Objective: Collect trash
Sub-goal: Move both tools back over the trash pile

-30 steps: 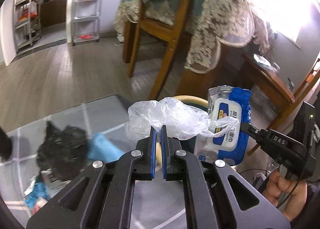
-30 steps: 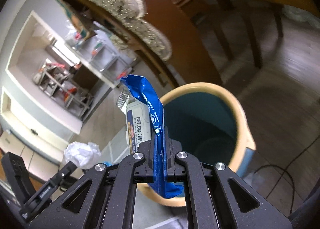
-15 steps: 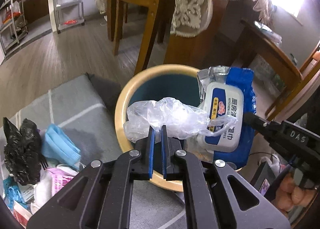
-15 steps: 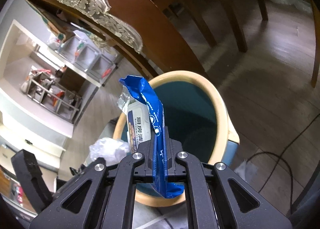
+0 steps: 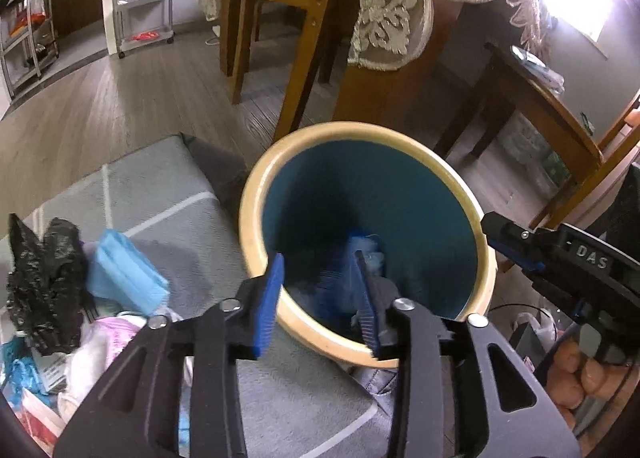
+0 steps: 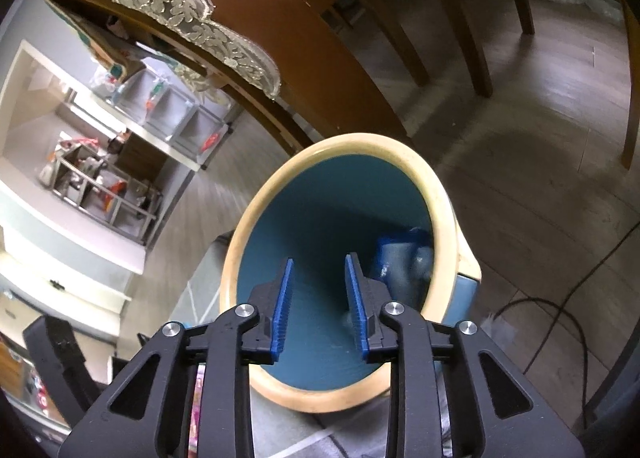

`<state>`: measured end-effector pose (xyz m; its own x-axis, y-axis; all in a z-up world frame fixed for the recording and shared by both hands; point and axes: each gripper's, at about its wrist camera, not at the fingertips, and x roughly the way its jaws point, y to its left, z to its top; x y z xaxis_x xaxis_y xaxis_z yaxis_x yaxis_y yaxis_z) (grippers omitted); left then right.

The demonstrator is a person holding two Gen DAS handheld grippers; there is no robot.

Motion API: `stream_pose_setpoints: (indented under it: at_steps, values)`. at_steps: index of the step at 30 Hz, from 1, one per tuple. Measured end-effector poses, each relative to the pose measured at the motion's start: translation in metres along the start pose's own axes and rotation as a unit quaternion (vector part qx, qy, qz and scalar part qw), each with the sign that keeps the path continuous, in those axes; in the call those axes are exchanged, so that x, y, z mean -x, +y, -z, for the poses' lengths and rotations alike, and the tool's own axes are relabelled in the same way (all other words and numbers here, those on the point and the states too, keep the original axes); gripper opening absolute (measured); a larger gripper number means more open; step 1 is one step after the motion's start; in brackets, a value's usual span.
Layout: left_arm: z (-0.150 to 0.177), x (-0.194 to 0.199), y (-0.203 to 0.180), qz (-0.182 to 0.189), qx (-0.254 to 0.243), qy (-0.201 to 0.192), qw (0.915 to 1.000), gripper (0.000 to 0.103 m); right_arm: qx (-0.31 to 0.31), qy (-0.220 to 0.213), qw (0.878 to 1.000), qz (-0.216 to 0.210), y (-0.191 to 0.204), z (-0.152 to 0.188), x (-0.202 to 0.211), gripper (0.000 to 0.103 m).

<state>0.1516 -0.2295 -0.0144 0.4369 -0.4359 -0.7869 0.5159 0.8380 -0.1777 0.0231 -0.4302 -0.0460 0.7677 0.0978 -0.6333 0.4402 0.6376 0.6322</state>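
Two opening claws, blurred blue packet (image 6: 404, 254) deep in bin (image 6: 440, 194)

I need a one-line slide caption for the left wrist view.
Left gripper opening, empty, over the bin; more trash waits on the mat.

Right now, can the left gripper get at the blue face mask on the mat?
Probably yes. The left gripper is over the bin, jaws opening and empty. The blue face mask lies uncovered on the grey mat just left of it, beside the black bag, nothing on top.
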Motion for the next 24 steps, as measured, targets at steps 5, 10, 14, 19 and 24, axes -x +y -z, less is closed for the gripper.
stream_pose_setpoints:
  at_steps: [5,10,14,19,24]
  values:
    - [0.003,0.028,0.012,-0.019,0.008,-0.027,0.9994,0.068,0.030,0.000,1.000,0.003,0.011,0.003,0.000,0.035]
    - [0.012,0.062,0.037,-0.036,0.022,-0.050,0.9979,0.077,0.078,-0.002,0.997,0.006,0.030,0.009,0.000,0.043]
    - [0.023,0.087,0.061,-0.051,0.034,-0.065,0.9960,0.079,0.123,0.000,0.992,0.007,0.046,0.014,-0.002,0.047]
    - [0.041,0.113,0.092,-0.071,0.049,-0.080,0.9931,0.080,0.177,0.006,0.984,0.007,0.066,0.027,-0.006,0.051]
    - [0.060,0.132,0.124,-0.092,0.075,-0.085,0.9893,0.080,0.216,0.018,0.976,0.007,0.081,0.040,-0.012,0.057]
